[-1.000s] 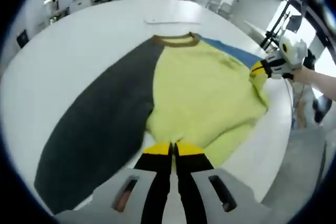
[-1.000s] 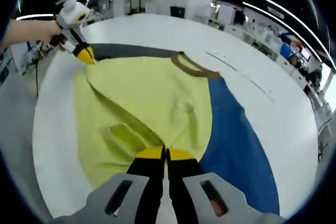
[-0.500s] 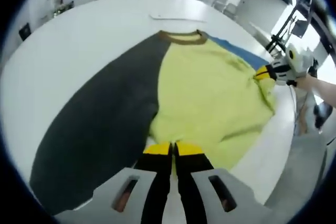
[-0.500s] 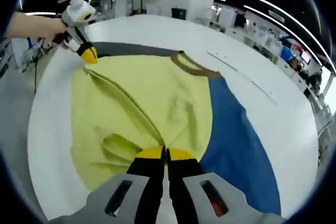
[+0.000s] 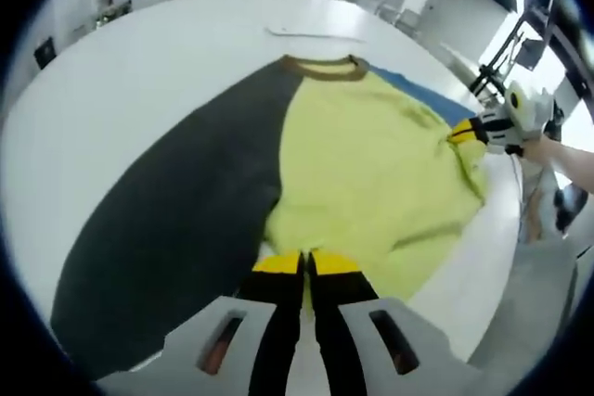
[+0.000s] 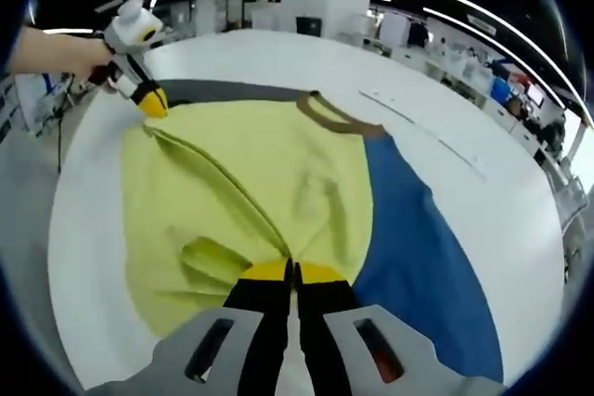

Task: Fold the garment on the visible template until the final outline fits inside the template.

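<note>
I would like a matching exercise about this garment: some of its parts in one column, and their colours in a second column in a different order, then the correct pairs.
Column 1:
1. collar
2. body
3. sleeve beside the left claw
4. sleeve beside the right claw

Column 2:
A. blue
B. yellow-green
C. brown
D. dark grey

Pairs: 1-C, 2-B, 3-D, 4-A
</note>
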`<state>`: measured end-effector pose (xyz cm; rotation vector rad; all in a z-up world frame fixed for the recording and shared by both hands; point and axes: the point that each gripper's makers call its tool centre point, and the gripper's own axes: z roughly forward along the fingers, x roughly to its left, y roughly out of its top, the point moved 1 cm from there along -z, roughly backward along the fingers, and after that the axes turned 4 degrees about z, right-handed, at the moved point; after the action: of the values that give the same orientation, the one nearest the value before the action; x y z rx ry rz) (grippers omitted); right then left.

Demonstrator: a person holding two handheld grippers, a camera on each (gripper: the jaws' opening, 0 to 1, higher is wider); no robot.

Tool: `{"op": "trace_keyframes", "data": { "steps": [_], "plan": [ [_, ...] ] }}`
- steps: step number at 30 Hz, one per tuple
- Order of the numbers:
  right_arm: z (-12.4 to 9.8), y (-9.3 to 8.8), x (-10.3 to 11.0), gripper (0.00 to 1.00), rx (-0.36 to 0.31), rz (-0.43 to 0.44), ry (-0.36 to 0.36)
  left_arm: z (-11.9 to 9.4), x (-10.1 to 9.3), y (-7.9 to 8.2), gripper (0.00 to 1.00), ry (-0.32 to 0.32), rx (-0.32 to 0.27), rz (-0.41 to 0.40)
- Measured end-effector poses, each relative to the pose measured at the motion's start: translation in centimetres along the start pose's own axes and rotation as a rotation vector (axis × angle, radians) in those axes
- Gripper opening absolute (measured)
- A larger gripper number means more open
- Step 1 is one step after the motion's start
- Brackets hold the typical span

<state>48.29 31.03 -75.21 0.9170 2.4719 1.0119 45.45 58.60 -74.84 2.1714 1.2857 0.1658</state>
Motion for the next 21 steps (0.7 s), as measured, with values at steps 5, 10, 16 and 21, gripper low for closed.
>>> {"op": "trace_keyframes", "data": {
  "steps": [5, 10, 16, 21],
  "plan": [
    [-0.4, 0.5, -0.2, 0.08, -0.022, 0.005, -0.019, -0.3, -0.2, 0.3, 0.10, -0.006, -0.014, -0.007],
    [-1.3, 1.3, -0.6, 0.14, -0.049, 0.028, -0.036, -0.7, -0.4, 0.7, 0.15, 0.003, -0.024, 0.009],
    [-2.5, 1.5, -0.7, 0.18, -0.072, 0.049, -0.045, -1.3, -0.5, 1.1, 0.19, 0.009, -0.036, 0.018],
    [-3.6, 1.9, -0.5, 0.25, -0.090, 0.070, -0.054, -2.0, -0.7, 1.1, 0.24, 0.017, -0.049, 0.017]
  ]
}}
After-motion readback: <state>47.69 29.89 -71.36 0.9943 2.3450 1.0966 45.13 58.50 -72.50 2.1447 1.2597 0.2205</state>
